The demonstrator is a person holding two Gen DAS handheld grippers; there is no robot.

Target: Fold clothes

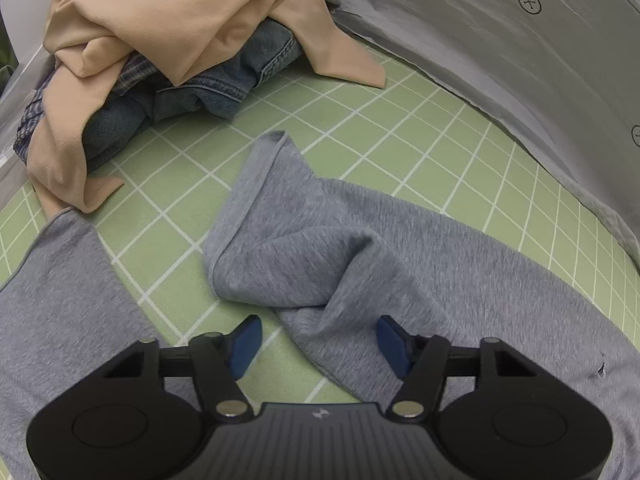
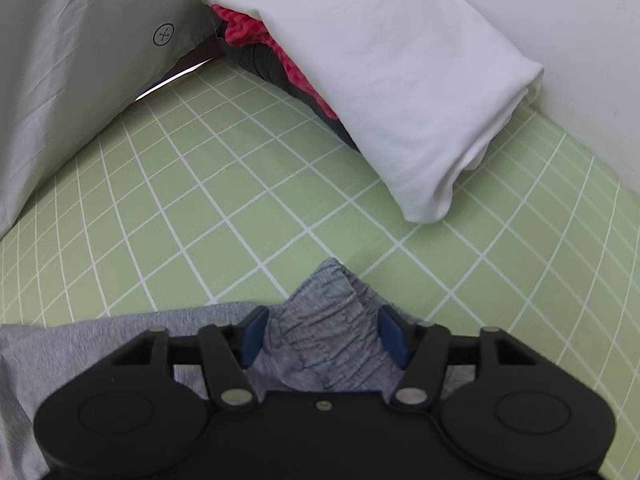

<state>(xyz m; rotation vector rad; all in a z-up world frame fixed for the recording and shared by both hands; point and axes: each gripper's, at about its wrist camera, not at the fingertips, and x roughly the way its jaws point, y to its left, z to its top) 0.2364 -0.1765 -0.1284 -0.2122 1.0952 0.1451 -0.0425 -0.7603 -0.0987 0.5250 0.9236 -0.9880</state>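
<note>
A grey knit garment [image 1: 320, 248] lies spread on the green grid mat [image 1: 360, 128], one folded sleeve or leg pointing away from me. My left gripper [image 1: 320, 344] hovers just over its near part with the jaws apart; the left pad [image 1: 246, 344] is over bare mat and the right pad [image 1: 394, 346] over cloth, neither pressing. In the right wrist view, the garment's ribbed, wrinkled edge [image 2: 324, 320] bunches up between the blue pads of my right gripper [image 2: 323, 336] and touches both of them.
A heap of peach cloth [image 1: 168, 20], denim and plaid sits at the far left. A folded white garment [image 2: 400, 92] lies over red and dark clothes [image 2: 256, 36] at the far right. Grey sheeting [image 1: 500, 40] borders the mat's far edge.
</note>
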